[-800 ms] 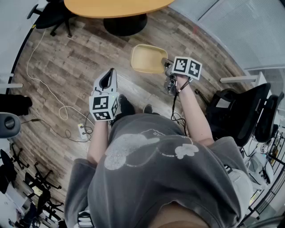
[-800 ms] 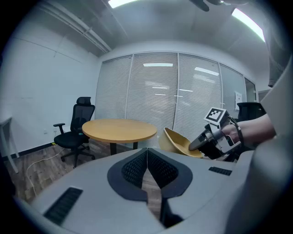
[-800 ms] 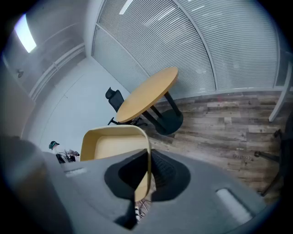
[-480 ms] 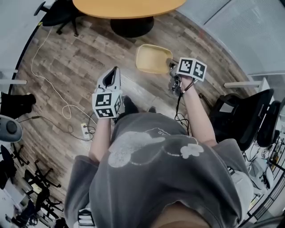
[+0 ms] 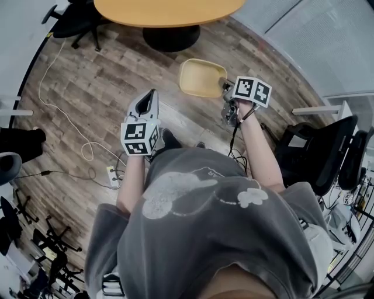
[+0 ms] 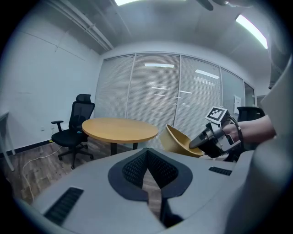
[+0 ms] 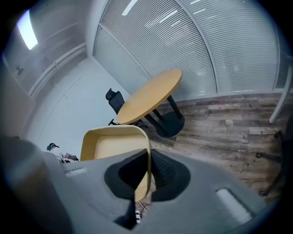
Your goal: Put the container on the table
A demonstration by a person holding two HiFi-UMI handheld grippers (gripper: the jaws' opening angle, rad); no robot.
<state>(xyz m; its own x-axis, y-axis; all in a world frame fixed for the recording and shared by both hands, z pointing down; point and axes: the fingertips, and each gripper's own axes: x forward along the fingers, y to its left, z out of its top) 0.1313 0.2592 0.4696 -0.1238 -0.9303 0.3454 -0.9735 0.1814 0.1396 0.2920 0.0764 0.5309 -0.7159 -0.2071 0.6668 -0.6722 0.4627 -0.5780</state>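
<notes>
The right gripper grips the container by its rim, in the air short of the table. The left gripper is closed and empty. Placement is not yet done.

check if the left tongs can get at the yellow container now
Likely yes: the left tongs are shut and empty, with only open air between them and the container, which the right tongs grip by its rim. They must open first.
</notes>
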